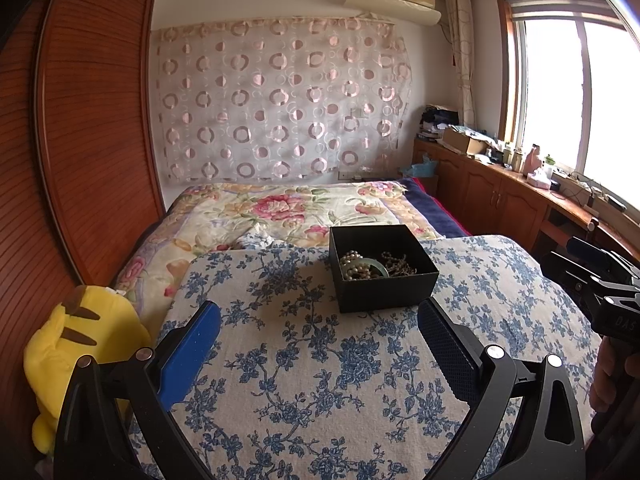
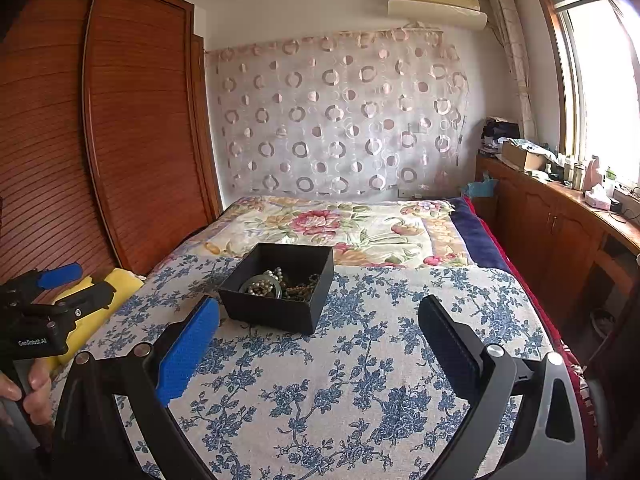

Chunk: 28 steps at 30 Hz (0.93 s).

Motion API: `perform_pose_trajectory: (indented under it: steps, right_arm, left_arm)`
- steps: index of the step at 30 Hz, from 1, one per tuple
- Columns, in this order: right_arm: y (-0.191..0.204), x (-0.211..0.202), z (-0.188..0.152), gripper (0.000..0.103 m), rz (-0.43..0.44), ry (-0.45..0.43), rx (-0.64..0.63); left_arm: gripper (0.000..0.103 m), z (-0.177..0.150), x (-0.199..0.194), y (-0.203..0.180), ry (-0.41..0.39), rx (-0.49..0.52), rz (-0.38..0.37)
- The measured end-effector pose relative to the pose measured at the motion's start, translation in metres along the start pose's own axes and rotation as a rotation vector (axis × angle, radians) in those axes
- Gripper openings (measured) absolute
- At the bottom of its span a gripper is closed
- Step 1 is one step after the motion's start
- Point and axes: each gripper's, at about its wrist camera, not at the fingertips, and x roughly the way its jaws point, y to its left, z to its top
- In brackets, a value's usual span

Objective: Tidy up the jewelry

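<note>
Jewelry lies tangled in the black box [image 1: 382, 268], which you see open on the bed [image 1: 304, 360], on the blue-flowered cloth. Inside the box there are a pearl strand [image 1: 354, 266], a pale green bangle [image 1: 380, 267] and a dark bead chain [image 1: 400, 264], all touching each other. The pearl strand is at the box's left side, the dark chain at its right.

Your left gripper [image 1: 320, 344] is before the box, on the near side of it, and its fingers [image 1: 192, 356] are spread wide with nothing between them. Your right gripper [image 2: 320, 344] is also on the near side of the box, a little to the right of it, fingers wide and holding nothing. Neither touches the box.

Left of the box, at the bed's edge, lies a yellow plush toy [image 1: 76, 344]. Behind the box you see the flowered quilt [image 1: 288, 208], and beyond it the curtain with circles [image 1: 280, 100] on the wall.
</note>
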Motion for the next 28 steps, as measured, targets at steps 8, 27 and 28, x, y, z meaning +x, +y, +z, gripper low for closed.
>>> perform_pose_trajectory:
  steps: [8, 27, 28]
  right_arm:
    - [0.0, 0.0001, -0.0001, 0.1, 0.0, 0.0, 0.0]
    - [-0.0004, 0.0002, -0.0017, 0.1, -0.001, -0.001, 0.002]
    - [-0.0002, 0.0004, -0.001, 0.1, 0.0, 0.0, 0.001]
  left_arm:
    - [0.095, 0.0001, 0.0001, 0.0011, 0.001, -0.003, -0.001]
    - [0.095, 0.0003, -0.0001, 0.002, -0.001, -0.005, -0.001]
    - [0.095, -0.0002, -0.0002, 0.0016, -0.001, -0.003, -0.001]
